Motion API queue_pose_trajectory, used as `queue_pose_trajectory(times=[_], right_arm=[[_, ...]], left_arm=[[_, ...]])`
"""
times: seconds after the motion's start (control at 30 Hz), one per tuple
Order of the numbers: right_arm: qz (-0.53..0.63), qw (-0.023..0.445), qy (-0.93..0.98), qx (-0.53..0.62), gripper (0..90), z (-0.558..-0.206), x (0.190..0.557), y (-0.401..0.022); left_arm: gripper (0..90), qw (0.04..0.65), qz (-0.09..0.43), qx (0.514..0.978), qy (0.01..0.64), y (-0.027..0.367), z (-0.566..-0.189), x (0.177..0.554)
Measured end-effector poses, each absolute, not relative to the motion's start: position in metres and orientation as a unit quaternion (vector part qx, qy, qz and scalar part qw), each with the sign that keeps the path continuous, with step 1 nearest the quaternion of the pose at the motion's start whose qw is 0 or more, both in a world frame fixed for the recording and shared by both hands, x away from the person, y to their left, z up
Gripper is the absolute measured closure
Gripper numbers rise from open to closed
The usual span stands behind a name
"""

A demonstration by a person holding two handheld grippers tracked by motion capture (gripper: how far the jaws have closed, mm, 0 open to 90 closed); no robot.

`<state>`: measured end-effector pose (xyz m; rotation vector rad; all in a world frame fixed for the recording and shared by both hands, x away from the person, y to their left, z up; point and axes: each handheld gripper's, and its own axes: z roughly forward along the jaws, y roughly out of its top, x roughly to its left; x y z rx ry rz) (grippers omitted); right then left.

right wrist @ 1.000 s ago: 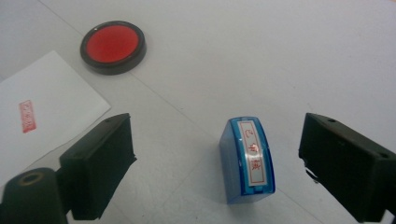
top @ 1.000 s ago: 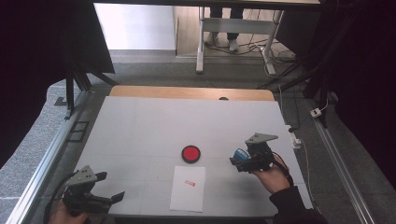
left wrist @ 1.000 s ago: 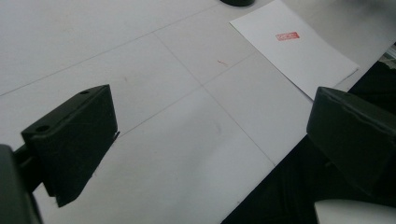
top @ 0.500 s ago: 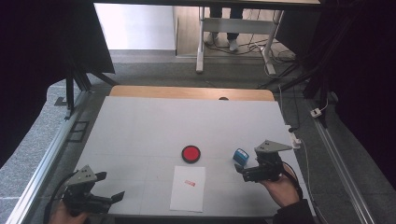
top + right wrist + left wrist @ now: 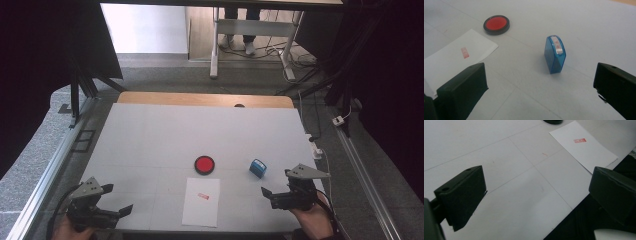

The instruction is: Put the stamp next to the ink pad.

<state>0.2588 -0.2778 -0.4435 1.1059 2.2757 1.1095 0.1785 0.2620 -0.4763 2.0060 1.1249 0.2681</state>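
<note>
- The blue stamp (image 5: 258, 167) stands upright on the white table (image 5: 160, 135), alone, with nothing touching it
- In the right gripper view the stamp (image 5: 555, 54) has a clear blue body and a white label strip on its top side
- The right gripper (image 5: 274, 194) is near the front right edge of the table, a little in front of the stamp and apart from it
- Its jaws have just been opening and now stand wide apart; nothing is between them, and the stamp is seen beyond the gap, farther out on the table
- The red ink pad (image 5: 204, 164), round with a black rim, lies flat to the left of the stamp, with a strip of bare table between the two
- A white sheet of paper (image 5: 201, 201) lies just in front of the ink pad, and it carries a small red stamp mark (image 5: 202, 196) in its upper half
- The left gripper (image 5: 116, 202) is at the front left corner of the table, well apart from the stamp
- Its jaws are also spread wide and hold nothing; in the left gripper view only bare table lies between them, with the paper (image 5: 584, 148) farther off to the right
</note>
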Motion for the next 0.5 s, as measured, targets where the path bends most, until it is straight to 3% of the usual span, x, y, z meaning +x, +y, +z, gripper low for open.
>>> queue_pose_trajectory(times=[0.5], right_arm=[[0.373, 0.168, 0.809, 0.422, 0.0, -0.455, 0.237, -0.292]], left_arm=[[1.0, 0.401, 0.103, 0.791, 0.451, 0.263, -0.476, 0.179]])
